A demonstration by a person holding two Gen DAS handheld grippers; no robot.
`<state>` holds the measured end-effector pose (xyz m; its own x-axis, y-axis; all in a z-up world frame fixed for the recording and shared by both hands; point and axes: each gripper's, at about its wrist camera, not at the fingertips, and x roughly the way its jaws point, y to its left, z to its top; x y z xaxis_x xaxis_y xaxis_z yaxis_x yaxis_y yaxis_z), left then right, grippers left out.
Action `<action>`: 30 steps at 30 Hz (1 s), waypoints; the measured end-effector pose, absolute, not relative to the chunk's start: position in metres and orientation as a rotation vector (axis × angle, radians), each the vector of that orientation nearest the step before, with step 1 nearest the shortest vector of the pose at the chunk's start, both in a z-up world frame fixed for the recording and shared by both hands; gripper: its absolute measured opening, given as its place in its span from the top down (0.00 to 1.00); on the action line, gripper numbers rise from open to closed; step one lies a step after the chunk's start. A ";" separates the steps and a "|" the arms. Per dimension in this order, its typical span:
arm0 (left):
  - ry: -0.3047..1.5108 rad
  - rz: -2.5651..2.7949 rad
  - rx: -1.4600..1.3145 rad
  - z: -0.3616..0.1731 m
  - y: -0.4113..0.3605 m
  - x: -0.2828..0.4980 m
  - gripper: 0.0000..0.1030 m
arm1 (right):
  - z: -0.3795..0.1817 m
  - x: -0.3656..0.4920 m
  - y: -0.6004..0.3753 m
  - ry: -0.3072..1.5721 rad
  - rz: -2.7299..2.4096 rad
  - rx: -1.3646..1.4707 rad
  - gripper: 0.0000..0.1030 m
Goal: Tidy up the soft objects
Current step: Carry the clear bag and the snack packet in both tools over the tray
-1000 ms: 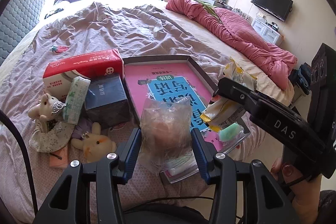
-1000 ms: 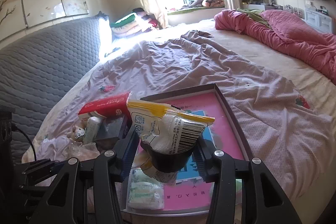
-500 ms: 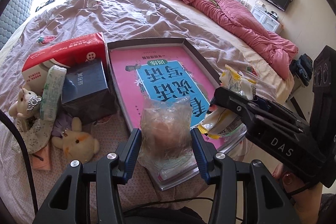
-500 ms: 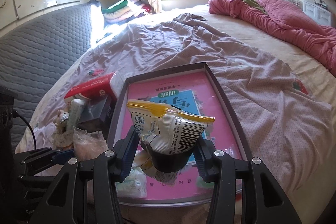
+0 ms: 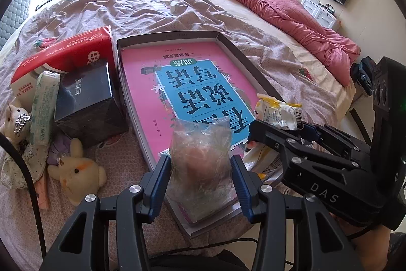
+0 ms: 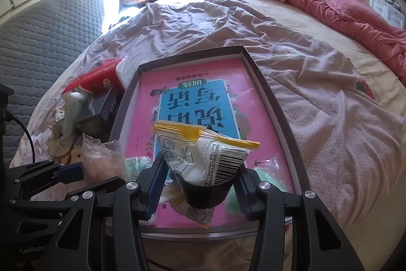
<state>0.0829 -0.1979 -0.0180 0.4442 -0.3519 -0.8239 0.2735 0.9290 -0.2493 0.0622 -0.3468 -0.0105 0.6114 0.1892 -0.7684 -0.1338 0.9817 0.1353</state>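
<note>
Over the near end of the tray [image 5: 229, 47], the left wrist view shows the left gripper [image 5: 200, 178] with its jaws closed partway on a clear bag [image 5: 201, 156] that holds something pinkish. The bag bulges above the blue pads and hangs just above the tray's near edge. A pink book [image 5: 192, 83] covers the tray floor. Left of the tray sit a red tissue pack [image 5: 63, 55], a dark box [image 5: 86, 103] and a yellow plush toy [image 5: 76, 172] on the bedsheet [image 5: 152, 4]. The right gripper [image 5: 276, 128] comes in from the right with a white and yellow packet [image 5: 276, 111].

From the right wrist view, the right gripper [image 6: 200, 184] has its jaws closed partway on a black cup [image 6: 206, 191], and the packet [image 6: 203, 151] stands stuffed in the cup's mouth, leaning out over its rim. Cup and packet hang over the near end of the tray [image 6: 275, 108], above other small wrapped items lying there. The left gripper [image 6: 73, 173] and its bag [image 6: 101, 159] show at the left, near the tray's corner.

The likely trouble is crowding: both grippers aim at the same near end, so they could knock together or press onto the items below. The slippery bag might slide from the pads, and tipping the cup could spill the loose packet.
</note>
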 end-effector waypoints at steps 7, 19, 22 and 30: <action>1.040 -0.416 -0.090 -0.017 -0.207 0.087 0.53 | -0.016 0.064 -0.355 0.911 0.162 0.052 0.51; 1.080 -0.454 -0.068 -0.028 -0.226 0.100 0.53 | -0.021 0.066 -0.371 0.900 0.128 0.094 0.51; 1.094 -0.451 -0.066 -0.032 -0.226 0.106 0.53 | -0.023 0.067 -0.372 0.901 0.130 0.095 0.51; 1.141 -0.445 -0.113 -0.036 -0.221 0.126 0.53 | -0.027 0.069 -0.371 0.897 0.140 0.089 0.51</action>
